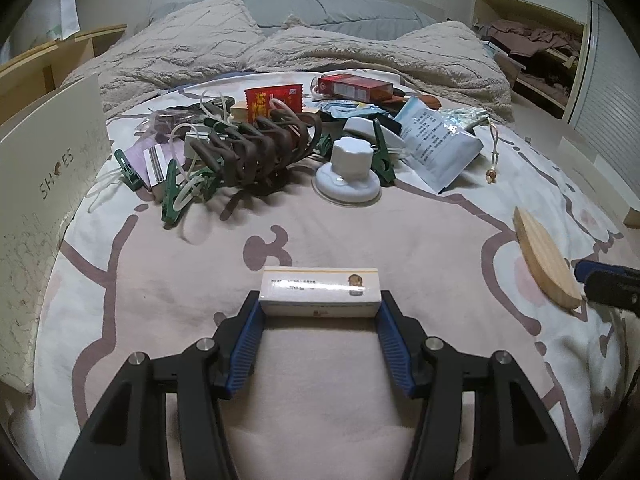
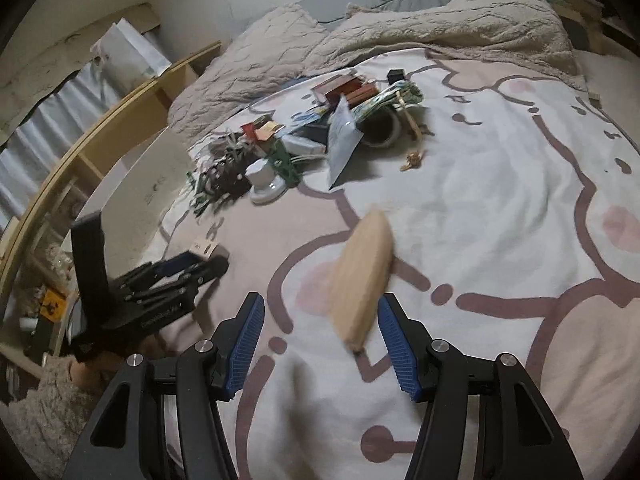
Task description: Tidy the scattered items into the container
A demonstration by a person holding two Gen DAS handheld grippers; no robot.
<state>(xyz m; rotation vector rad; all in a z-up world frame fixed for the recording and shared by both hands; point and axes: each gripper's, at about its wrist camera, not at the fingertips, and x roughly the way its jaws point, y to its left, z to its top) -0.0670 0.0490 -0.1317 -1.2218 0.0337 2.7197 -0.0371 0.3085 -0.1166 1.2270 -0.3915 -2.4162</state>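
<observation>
- The left gripper (image 1: 319,304) points down at the bedspread and is clamped on a small white carton (image 1: 319,290), its blue pads (image 1: 249,344) pressing the carton's two short ends; the carton lies crosswise between the tips, level, just over the pink and white bedspread (image 1: 320,232).
- In the right wrist view the same gripper (image 2: 208,258) reaches in from the left, low over the bed, with the carton (image 2: 204,247) at its tips and a person's hand (image 2: 86,374) under its black body; a fuzzy sleeve shows at the near left corner.
- The right gripper (image 2: 320,320) also tilts down toward the bed, jaws apart and not gripping: a pale wooden piece (image 2: 362,276), pointed and blurred, stands between the pads (image 2: 398,344), nearer the right one; whether it touches that pad cannot be told.
- From the left wrist view, the wooden piece (image 1: 546,260) lies at the right on the bedspread, with the right gripper's dark tip (image 1: 608,286) just beside its near end.
- Farther up the bed sits the pile of scattered things: brown and green clips (image 1: 256,148), a white knob on a round base (image 1: 347,168), a white printed pouch (image 1: 438,140), a red box (image 1: 354,86) and a red sachet (image 1: 272,104).
- A white shoebox (image 1: 48,208) stands at the left edge of the bed, its wall upright, well apart from the carton.
- A shaggy beige blanket (image 1: 280,52) lies bunched at the far end.
</observation>
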